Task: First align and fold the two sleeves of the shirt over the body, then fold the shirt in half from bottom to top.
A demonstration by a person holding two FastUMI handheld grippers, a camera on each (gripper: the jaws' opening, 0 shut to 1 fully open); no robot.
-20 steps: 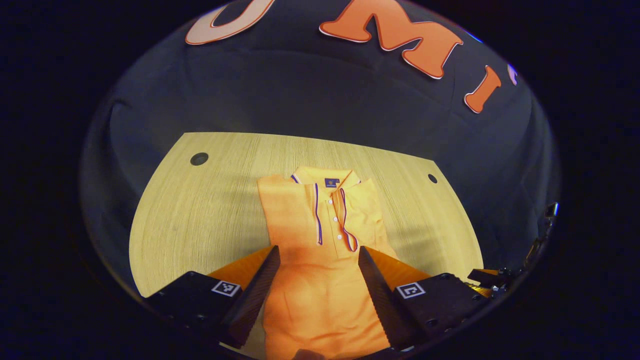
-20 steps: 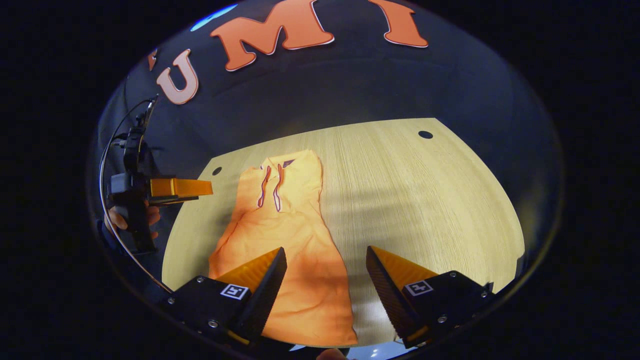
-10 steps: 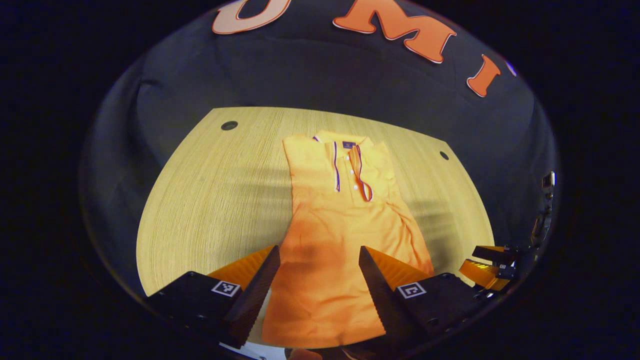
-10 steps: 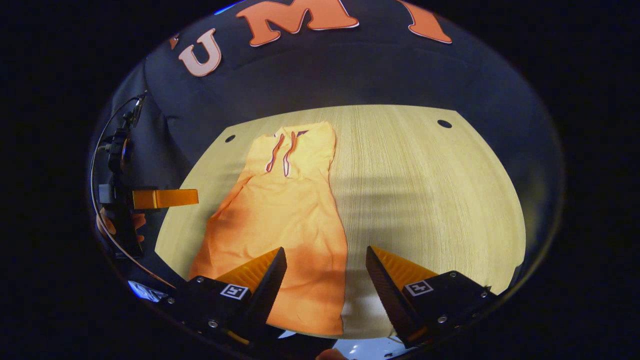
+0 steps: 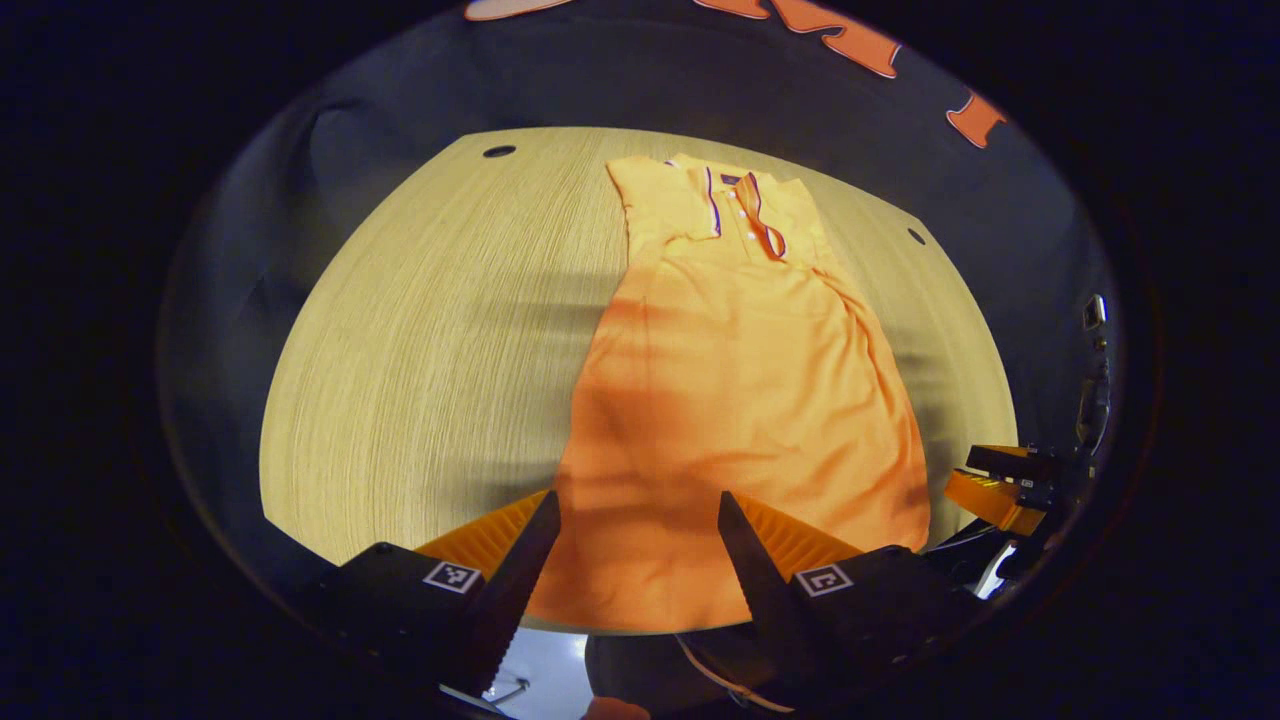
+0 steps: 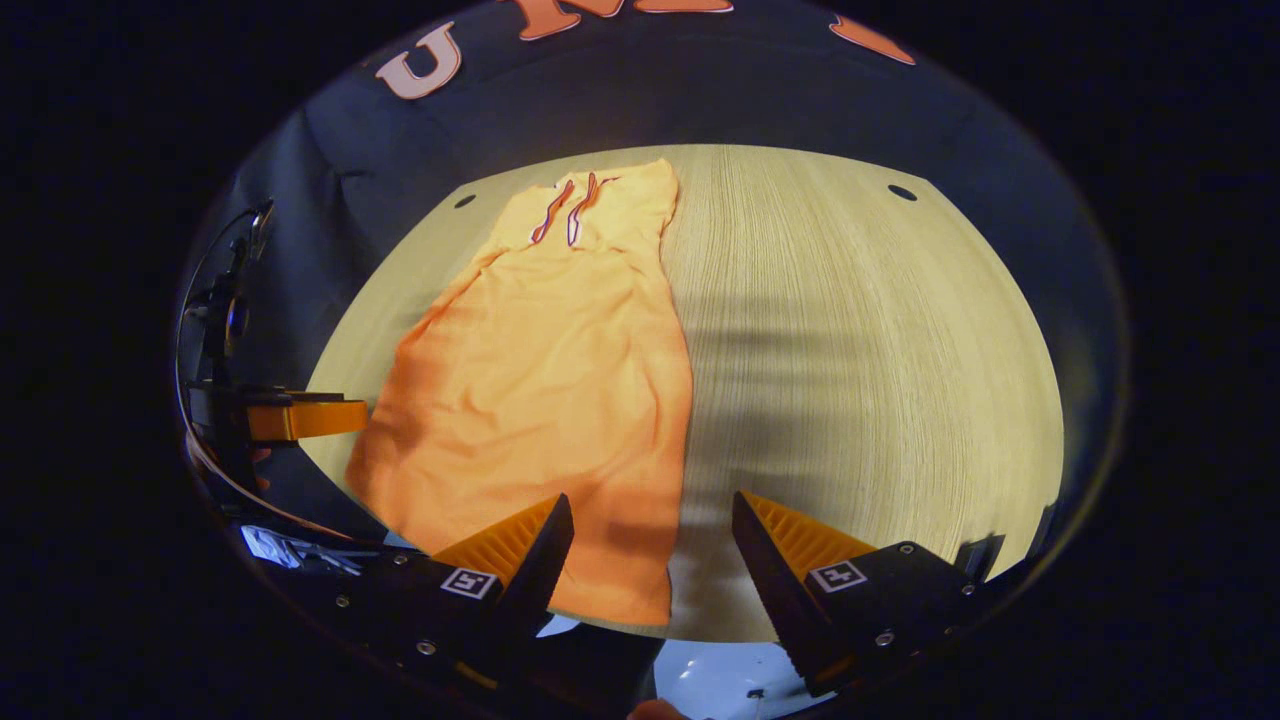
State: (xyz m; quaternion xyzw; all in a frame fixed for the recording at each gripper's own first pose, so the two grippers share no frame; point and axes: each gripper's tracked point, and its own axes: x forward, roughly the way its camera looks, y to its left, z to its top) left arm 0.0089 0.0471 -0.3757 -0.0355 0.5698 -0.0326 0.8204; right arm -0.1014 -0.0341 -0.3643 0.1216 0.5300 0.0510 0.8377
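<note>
An orange polo shirt (image 5: 740,400) lies flat on the light wooden table (image 5: 420,340), collar at the far end, both sleeves folded over the body. Its bottom hem reaches the table's near edge. My left gripper (image 5: 637,545) hangs open above the hem's left part, nothing between its fingers. In the right gripper view the shirt (image 6: 540,390) stretches from far to near, and my right gripper (image 6: 650,545) stands open over the hem's right corner. The left gripper (image 6: 300,418) shows there at the far left, and the right gripper (image 5: 995,480) shows at the left gripper view's right edge.
Small round holes sit in the tabletop near the far corners (image 5: 498,151) (image 6: 902,192). Bare wood spreads to the left of the shirt in the left gripper view and to its right (image 6: 860,360) in the right gripper view. The table's near edge runs just below the hem.
Both grippers have drawn back toward the table's near edge, so the whole shirt and its hem have come into view. Both stay open; the shirt has not moved.
</note>
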